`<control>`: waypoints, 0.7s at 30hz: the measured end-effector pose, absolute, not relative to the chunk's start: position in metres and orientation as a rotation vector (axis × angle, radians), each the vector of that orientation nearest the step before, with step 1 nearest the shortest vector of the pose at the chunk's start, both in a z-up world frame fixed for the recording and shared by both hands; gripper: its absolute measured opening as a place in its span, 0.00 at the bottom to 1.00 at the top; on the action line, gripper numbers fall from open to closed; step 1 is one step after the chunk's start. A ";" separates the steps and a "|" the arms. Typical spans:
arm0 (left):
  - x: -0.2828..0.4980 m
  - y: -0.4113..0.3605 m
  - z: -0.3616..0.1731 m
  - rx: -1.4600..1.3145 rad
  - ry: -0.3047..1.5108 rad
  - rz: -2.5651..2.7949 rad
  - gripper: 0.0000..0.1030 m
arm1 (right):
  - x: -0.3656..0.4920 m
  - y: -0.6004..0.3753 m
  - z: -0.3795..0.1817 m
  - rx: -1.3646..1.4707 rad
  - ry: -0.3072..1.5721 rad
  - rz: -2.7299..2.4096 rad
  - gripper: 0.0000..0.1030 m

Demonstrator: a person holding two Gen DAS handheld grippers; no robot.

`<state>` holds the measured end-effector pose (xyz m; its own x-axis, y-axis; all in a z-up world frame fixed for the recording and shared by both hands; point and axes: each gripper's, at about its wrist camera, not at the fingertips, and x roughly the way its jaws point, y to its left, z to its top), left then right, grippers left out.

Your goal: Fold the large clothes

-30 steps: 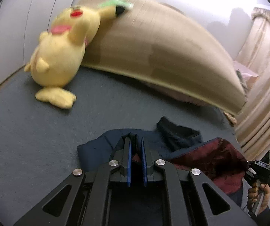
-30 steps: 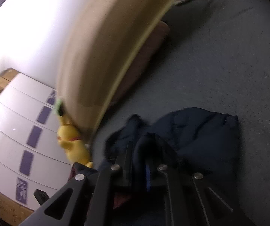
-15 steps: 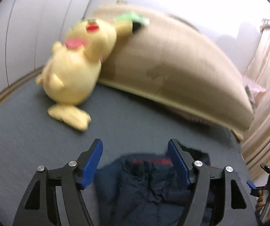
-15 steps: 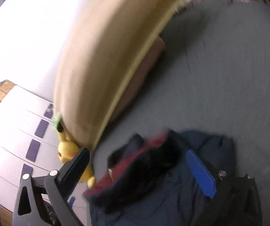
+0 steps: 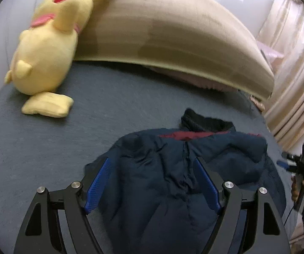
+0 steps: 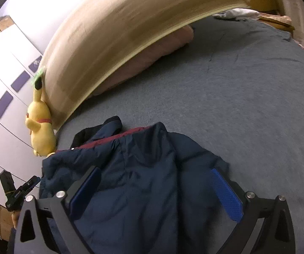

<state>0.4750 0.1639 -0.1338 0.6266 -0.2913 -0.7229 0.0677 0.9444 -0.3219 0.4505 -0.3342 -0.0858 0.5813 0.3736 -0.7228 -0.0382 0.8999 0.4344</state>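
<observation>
A dark navy padded jacket (image 5: 226,148) with a red lining strip and black collar lies folded on the grey-blue bed (image 5: 56,148). My left gripper (image 5: 152,163) hovers open just over its near part, with the blue pads (image 5: 99,180) apart and not pressing the cloth. In the right wrist view the same jacket (image 6: 152,144) lies under my right gripper (image 6: 155,170), which stands wide open and holds nothing. Each gripper also shows in the other's view: the right gripper (image 5: 300,167) at the far right, held in a hand, and the left gripper (image 6: 18,192) at the lower left.
A yellow plush toy (image 5: 48,48) leans against the tan headboard (image 5: 173,31) at the bed's far left. A pink pillow (image 6: 152,57) lies under the headboard. Beige curtains (image 5: 296,74) hang on the right and white wardrobe doors (image 6: 3,105) stand beyond the plush.
Both grippers were shut on the jacket a second ago and have let go, opening wide. The lifted cloth has dropped and now lies over itself, navy side up.
</observation>
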 end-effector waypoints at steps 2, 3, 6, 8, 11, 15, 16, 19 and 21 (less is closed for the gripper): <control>0.482 0.152 -0.141 -0.230 0.917 -0.201 0.51 | 0.463 -0.325 -0.091 0.369 0.953 0.249 0.95; 0.485 0.150 -0.146 -0.204 0.934 -0.175 0.39 | 0.469 -0.320 -0.097 0.354 0.976 0.256 0.89; 0.491 0.155 -0.156 -0.230 0.957 -0.152 0.28 | 0.484 -0.311 -0.110 0.296 1.017 0.235 0.71; 0.490 0.159 -0.159 -0.230 0.960 -0.153 0.20 | 0.489 -0.307 -0.114 0.282 1.030 0.232 0.35; 0.487 0.155 -0.155 -0.167 0.940 -0.154 0.11 | 0.487 -0.297 -0.107 0.204 1.026 0.216 0.11; 0.481 0.159 -0.138 -0.154 0.850 -0.117 0.09 | 0.474 -0.292 -0.065 0.130 0.892 0.192 0.09; 0.483 0.162 -0.136 -0.181 0.836 -0.106 0.09 | 0.473 -0.294 -0.060 0.129 0.873 0.185 0.09; 0.500 0.156 -0.149 -0.162 0.867 -0.067 0.09 | 0.487 -0.292 -0.068 0.122 0.873 0.125 0.09; 0.508 0.153 -0.164 -0.160 0.928 -0.051 0.10 | 0.501 -0.288 -0.095 0.117 0.946 0.087 0.09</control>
